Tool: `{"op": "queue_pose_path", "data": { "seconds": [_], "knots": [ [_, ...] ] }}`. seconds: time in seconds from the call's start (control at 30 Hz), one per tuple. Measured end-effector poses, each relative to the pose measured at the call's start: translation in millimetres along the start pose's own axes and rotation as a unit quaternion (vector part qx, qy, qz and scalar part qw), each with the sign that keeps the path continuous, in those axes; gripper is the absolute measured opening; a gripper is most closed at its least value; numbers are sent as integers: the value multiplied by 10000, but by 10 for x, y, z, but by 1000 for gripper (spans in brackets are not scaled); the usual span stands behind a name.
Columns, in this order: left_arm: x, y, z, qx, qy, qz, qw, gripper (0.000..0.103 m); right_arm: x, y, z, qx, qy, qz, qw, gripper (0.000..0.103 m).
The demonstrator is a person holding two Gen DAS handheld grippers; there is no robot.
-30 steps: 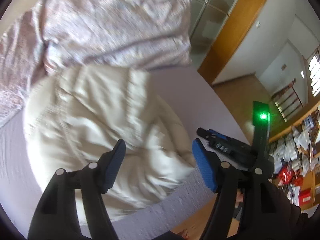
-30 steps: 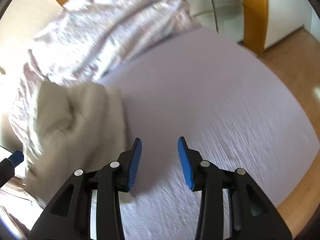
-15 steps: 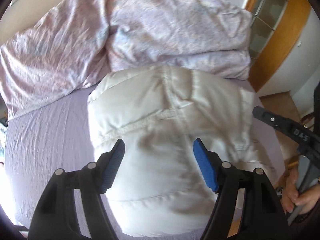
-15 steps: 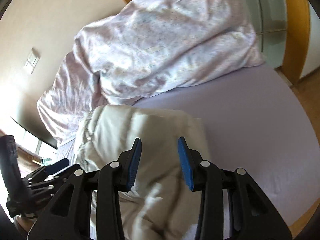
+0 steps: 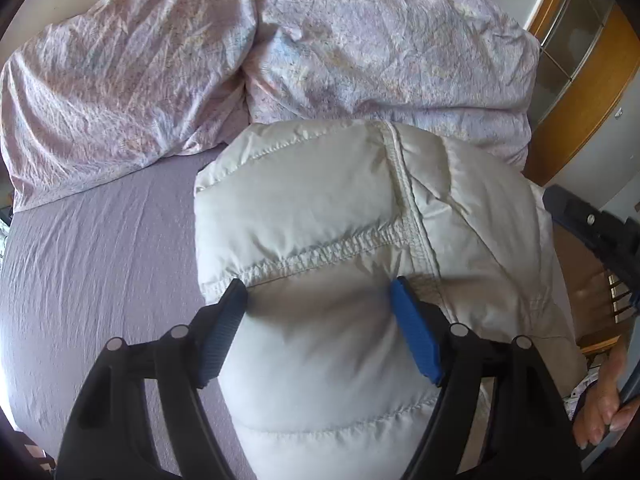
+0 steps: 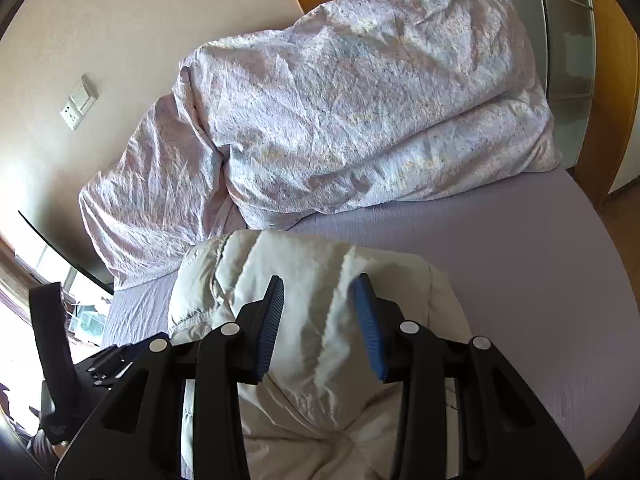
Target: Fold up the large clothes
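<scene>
A white puffy quilted jacket lies bunched on the lilac bed sheet. It also shows in the right wrist view. My left gripper is open, its blue pads just above the jacket's near part, below an elastic seam. My right gripper is open over the jacket's right side, with nothing between its pads. The right gripper's body shows at the right edge of the left wrist view, and the left gripper shows at the left edge of the right wrist view.
A crumpled pink patterned duvet is heaped along the back of the bed, also in the right wrist view. A wooden-framed wardrobe stands at the right. A wall socket is on the left wall. Bare sheet lies right of the jacket.
Both grippers swung from the bed's edge to face the jacket and duvet, and now hover closer over the jacket. Both stayed open.
</scene>
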State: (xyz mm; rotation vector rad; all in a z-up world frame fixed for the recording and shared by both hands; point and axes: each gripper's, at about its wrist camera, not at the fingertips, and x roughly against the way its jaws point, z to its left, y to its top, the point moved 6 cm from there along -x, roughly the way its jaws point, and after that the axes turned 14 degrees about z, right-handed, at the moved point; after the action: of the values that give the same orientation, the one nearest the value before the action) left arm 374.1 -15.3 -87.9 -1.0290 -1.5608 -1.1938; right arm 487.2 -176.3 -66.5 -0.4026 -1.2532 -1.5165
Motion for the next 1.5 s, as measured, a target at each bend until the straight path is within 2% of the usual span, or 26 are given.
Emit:
{"op": "queue_pose_path", "data": {
  "seconds": [0.33,1.13,1.5],
  "knots": [
    [-135,15,-131,-125,9,17,9999,75,-191,-23,32,90,-27,239,9997,39],
    [-204,20,-243,-266,34,-29,9996,75,-582,-162,-350,-134,-475,587,9971,38],
    [-115,103,-200,-150,8,-175,9997,75,-803,-273,-537,-242,-447,742,9959,37]
  ]
}}
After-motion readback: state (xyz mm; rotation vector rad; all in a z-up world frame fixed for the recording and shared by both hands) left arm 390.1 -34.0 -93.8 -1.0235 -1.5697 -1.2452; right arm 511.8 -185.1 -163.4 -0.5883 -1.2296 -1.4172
